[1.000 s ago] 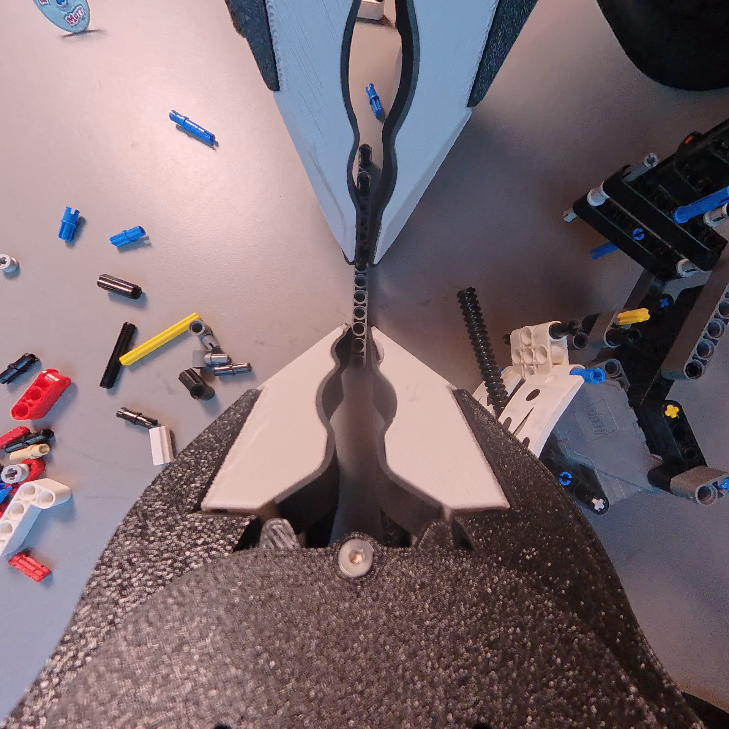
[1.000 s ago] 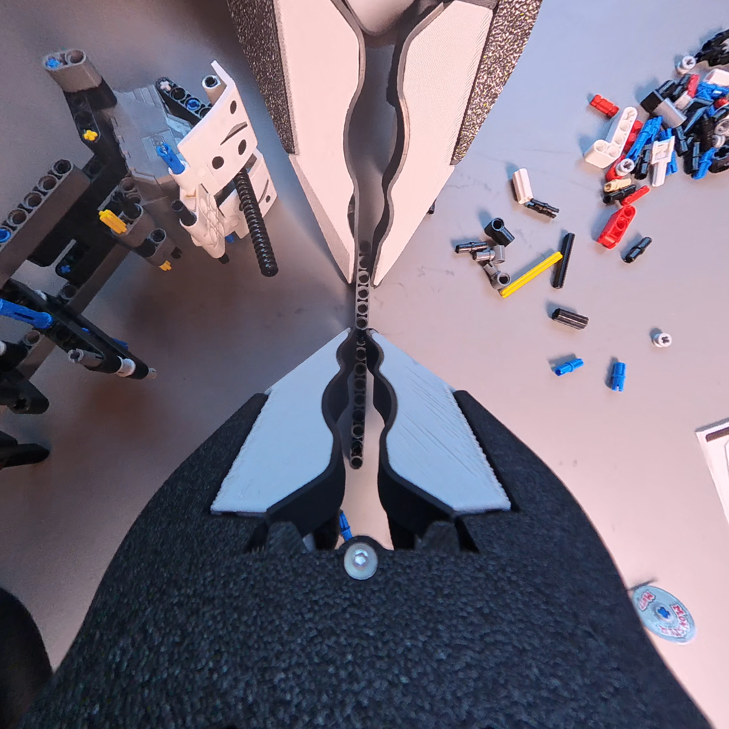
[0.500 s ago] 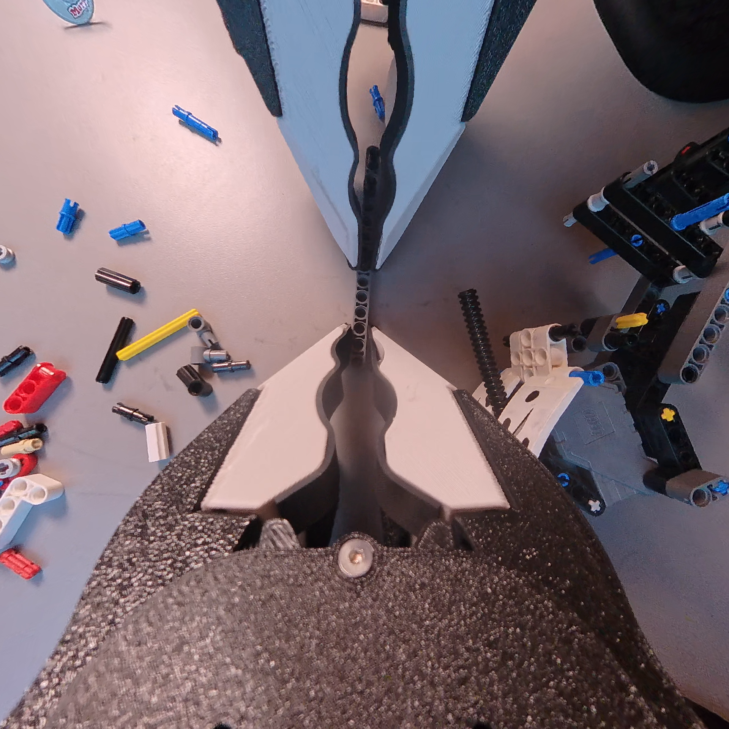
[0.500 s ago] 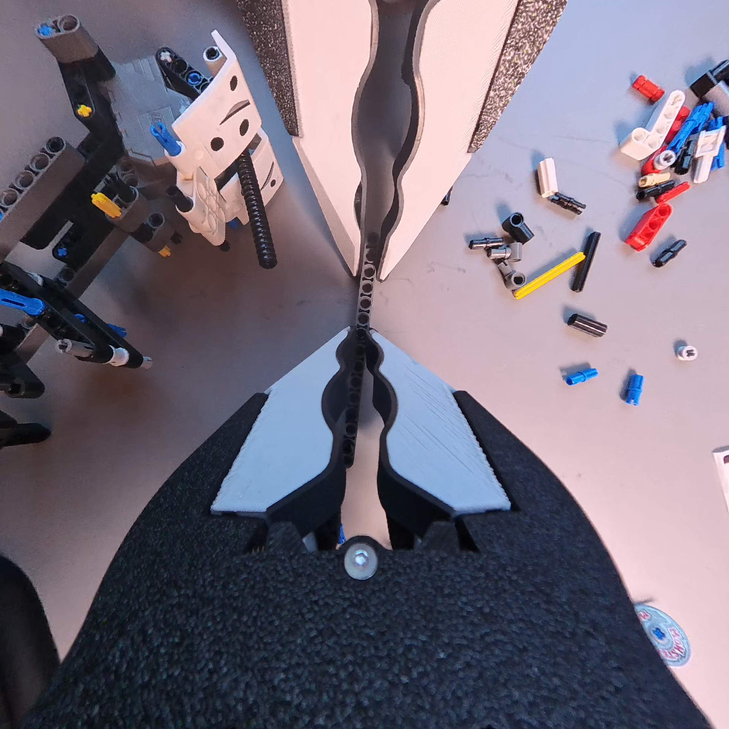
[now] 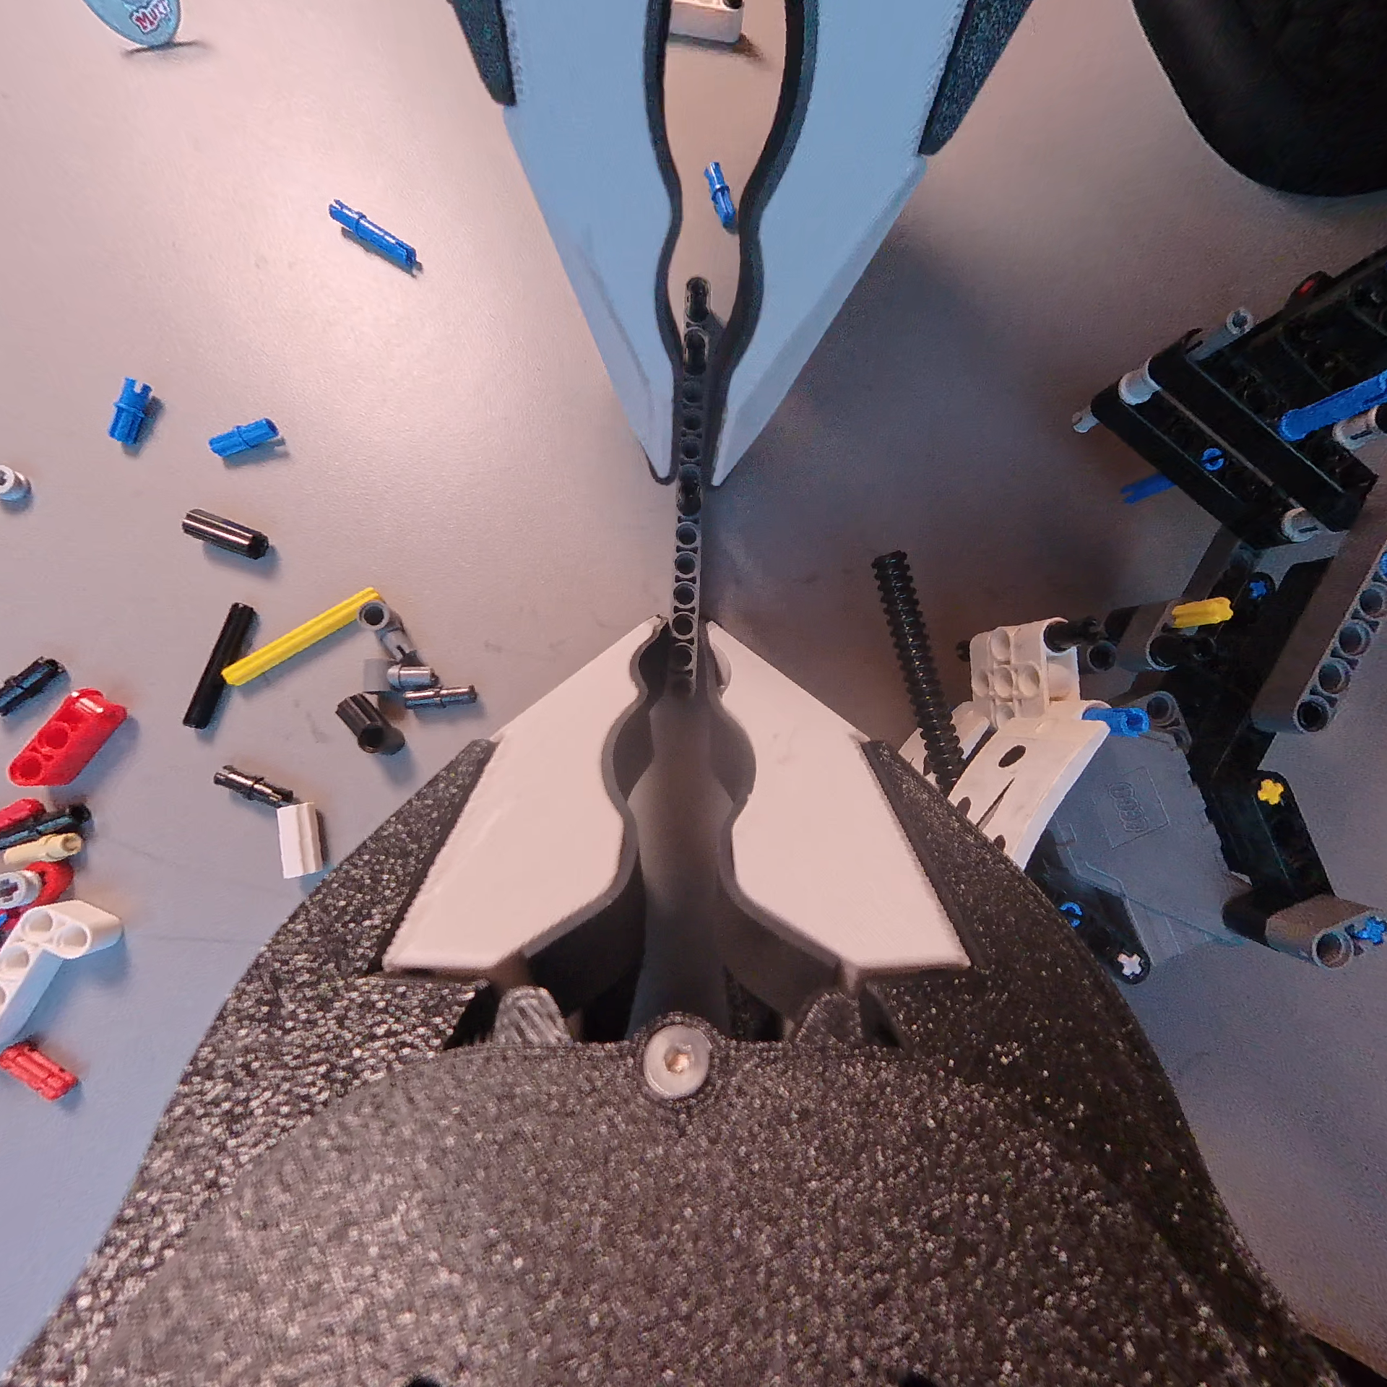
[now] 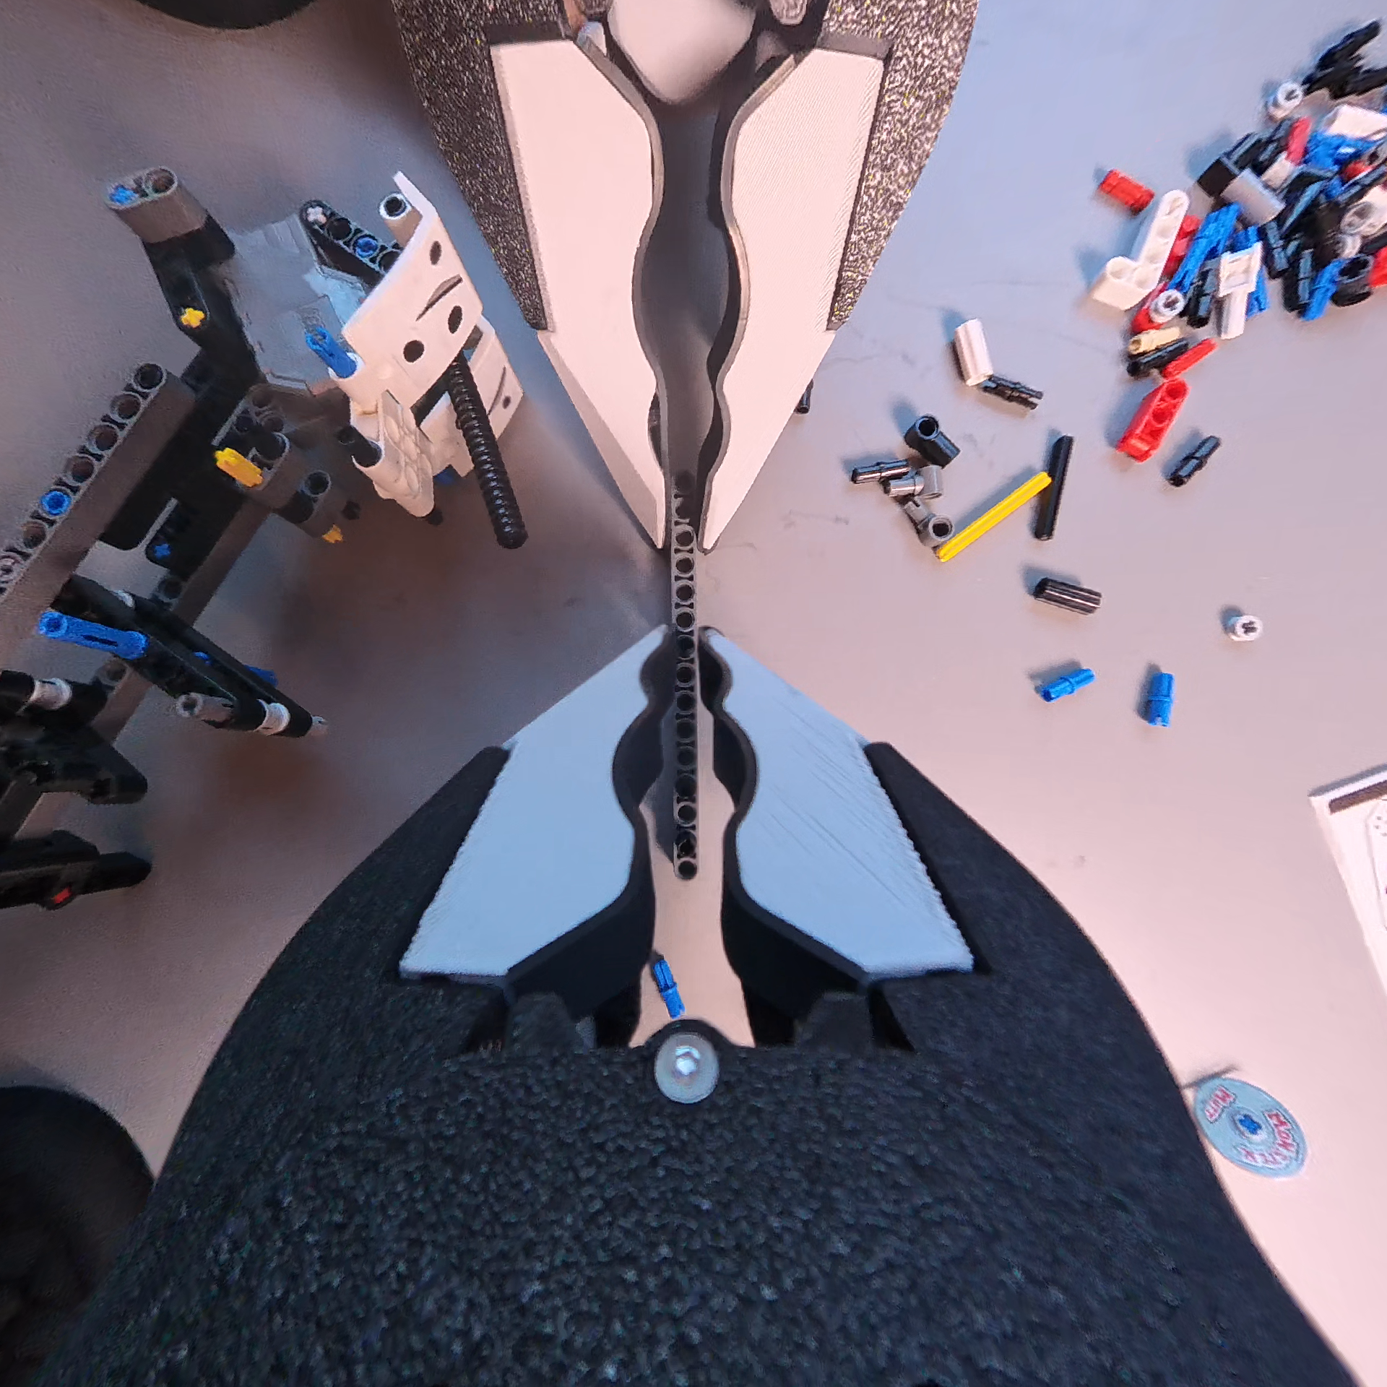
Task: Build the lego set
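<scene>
A long black beam with holes (image 5: 687, 555) hangs above the table, held at both ends. My left gripper (image 5: 687, 638) is shut on its near end in the left wrist view. My right gripper (image 5: 687, 473) comes in from the top, shut on the far end. In the right wrist view my right gripper (image 6: 684, 634) is shut on the beam (image 6: 684, 593), which runs back between its fingers. The left gripper (image 6: 683, 540) grips the other end from above. The partly built model (image 5: 1216, 675) lies to the right, and to the left in the right wrist view (image 6: 225, 450).
Loose pieces lie on the grey table: a yellow axle (image 5: 300, 638), black and blue pins, a red piece (image 5: 64, 739) and a dense pile (image 6: 1276, 240). A black ribbed rod (image 5: 912, 653) sticks out of the model. A round sticker (image 6: 1246, 1126) and a booklet corner (image 6: 1358, 848) lie at the right. Some 4 centimetres of space lies between my two pairs of fingers. Between my left fingertips and the black ribbed rod (image 5: 912, 653) there is roughly 5 centimetres. Seen from the right wrist view (image 6: 490, 464) as well.
Both grippers keep their hold on the beam. The pair swayed a little sideways half a second ago and has come back; the beam is straight between them again.
</scene>
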The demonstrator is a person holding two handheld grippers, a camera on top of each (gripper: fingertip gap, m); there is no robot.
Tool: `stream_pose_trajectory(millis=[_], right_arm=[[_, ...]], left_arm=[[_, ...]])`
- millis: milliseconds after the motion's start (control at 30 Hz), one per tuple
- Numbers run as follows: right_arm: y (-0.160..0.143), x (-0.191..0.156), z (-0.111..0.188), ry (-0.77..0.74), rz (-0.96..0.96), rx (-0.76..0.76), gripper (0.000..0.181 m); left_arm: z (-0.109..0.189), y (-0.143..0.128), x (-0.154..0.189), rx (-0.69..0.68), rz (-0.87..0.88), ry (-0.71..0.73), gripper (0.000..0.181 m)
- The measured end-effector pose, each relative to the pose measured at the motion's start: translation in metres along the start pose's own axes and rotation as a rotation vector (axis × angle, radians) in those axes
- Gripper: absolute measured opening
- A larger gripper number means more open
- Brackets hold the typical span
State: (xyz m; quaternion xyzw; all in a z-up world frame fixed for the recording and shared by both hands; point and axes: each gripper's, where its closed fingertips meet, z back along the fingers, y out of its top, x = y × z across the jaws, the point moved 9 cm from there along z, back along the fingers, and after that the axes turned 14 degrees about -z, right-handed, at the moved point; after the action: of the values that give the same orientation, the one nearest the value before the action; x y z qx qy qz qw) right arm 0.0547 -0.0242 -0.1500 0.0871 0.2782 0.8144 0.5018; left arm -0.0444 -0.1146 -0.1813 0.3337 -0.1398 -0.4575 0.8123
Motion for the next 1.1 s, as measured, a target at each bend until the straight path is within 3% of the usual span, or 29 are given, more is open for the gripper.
stream_pose_trajectory(millis=[400,567,633,833,967,1100], right_arm=[[0.005,-0.003,-0.008,-0.034,0.042,-0.123,0.000],[-0.002,-0.008,0.003,-0.153,0.019,0.043,0.002],[-0.007,-0.010,0.021,-0.178,-0.086,0.149,0.023],[-0.053,-0.046,0.051,-0.349,-0.201,0.240,0.035],[-0.077,-0.055,0.044,-0.411,-0.269,0.249,0.039],[-0.077,-0.043,0.032,-0.452,-0.259,0.263,0.035]], left_arm=[[0.000,0.000,0.000,0.003,0.002,0.001,0.007],[0.000,-0.002,0.002,0.018,-0.026,0.022,0.007],[0.000,-0.002,0.003,0.020,-0.050,0.032,0.007],[0.000,-0.003,0.004,0.035,-0.060,0.047,0.007],[0.000,-0.004,0.005,0.043,-0.076,0.050,0.007],[0.000,-0.005,0.004,0.055,-0.082,0.050,0.007]])
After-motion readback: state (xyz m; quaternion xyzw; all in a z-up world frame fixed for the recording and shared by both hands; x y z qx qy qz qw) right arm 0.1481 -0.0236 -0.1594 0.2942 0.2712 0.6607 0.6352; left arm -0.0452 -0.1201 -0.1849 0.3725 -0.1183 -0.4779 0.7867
